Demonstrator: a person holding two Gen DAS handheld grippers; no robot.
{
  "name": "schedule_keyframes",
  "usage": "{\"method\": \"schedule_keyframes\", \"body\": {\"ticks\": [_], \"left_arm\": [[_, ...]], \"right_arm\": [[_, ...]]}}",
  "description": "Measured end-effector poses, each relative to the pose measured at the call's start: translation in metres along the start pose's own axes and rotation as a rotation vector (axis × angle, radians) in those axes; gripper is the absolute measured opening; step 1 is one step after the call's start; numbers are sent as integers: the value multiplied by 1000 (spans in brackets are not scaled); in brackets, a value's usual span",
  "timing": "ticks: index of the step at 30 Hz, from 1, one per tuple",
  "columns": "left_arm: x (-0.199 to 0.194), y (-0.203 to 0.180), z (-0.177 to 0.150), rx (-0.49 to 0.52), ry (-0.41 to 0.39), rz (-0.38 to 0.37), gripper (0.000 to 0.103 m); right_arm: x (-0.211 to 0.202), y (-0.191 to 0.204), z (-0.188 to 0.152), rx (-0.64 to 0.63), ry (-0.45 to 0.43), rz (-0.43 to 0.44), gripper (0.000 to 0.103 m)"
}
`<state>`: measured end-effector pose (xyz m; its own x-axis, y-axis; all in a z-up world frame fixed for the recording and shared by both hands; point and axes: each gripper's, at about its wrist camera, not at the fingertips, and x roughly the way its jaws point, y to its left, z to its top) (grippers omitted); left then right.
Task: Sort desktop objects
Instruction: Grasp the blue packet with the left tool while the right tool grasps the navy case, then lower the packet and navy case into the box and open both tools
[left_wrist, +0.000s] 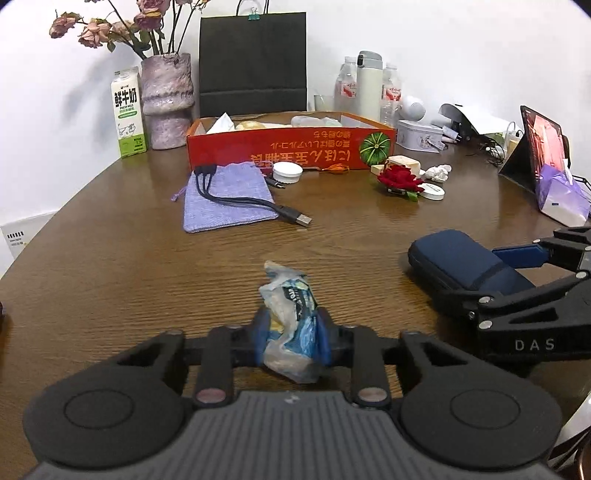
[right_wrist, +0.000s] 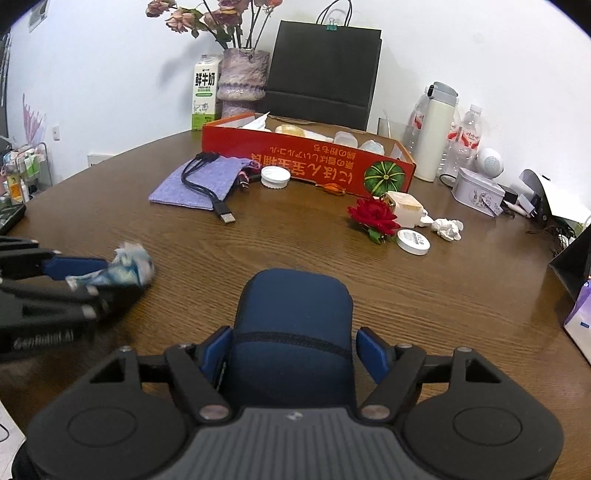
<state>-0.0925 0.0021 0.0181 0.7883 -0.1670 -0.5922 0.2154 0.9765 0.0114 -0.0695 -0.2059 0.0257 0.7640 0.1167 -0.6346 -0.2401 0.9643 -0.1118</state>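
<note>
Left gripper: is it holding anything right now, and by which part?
Yes. The left gripper pinches the crumpled wrapper across its near end; the far end rests on the table.

Left gripper (left_wrist: 291, 332), right gripper (right_wrist: 295, 350): black linkages, blue pads, silver screws, ribbed grey housing.

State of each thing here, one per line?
left hand-held gripper, shut on crumpled wrapper
right hand-held gripper, open around blue case
red box, open, items inside
black cable, lying on purple pouch
tablet, screen lit
milk carton, upright
black paper bag, upright, clipped shut
</note>
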Motion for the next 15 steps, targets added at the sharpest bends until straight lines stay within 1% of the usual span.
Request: {"method": "schedule_keyframes", "body": {"ticks": [1, 2, 4, 6, 8, 12, 15], "left_arm": [[-1, 1, 0, -8, 1, 0, 20], [-2, 2, 0, -13, 3, -3, 17], [-8, 4, 1, -31, -10, -11, 14], [-18, 5, 4, -33, -48, -4, 14], [-27, 7, 9, -31, -92, 3, 14], [-35, 15, 21, -66, -123, -6, 13], [-30, 21, 30, -96, -113, -18, 13]], "right_arm": [[0, 0, 0, 2, 1, -1, 71], [0, 0, 0, 4, 2, 2, 71], [-1, -1, -1, 18, -9, 8, 66], [0, -2, 0, 36, -15, 10, 61], [-2, -2, 4, 34, -10, 13, 60], [-17, -9, 10, 90, -56, 52, 59], [-23, -19, 17, 134, -88, 68, 59]]}}
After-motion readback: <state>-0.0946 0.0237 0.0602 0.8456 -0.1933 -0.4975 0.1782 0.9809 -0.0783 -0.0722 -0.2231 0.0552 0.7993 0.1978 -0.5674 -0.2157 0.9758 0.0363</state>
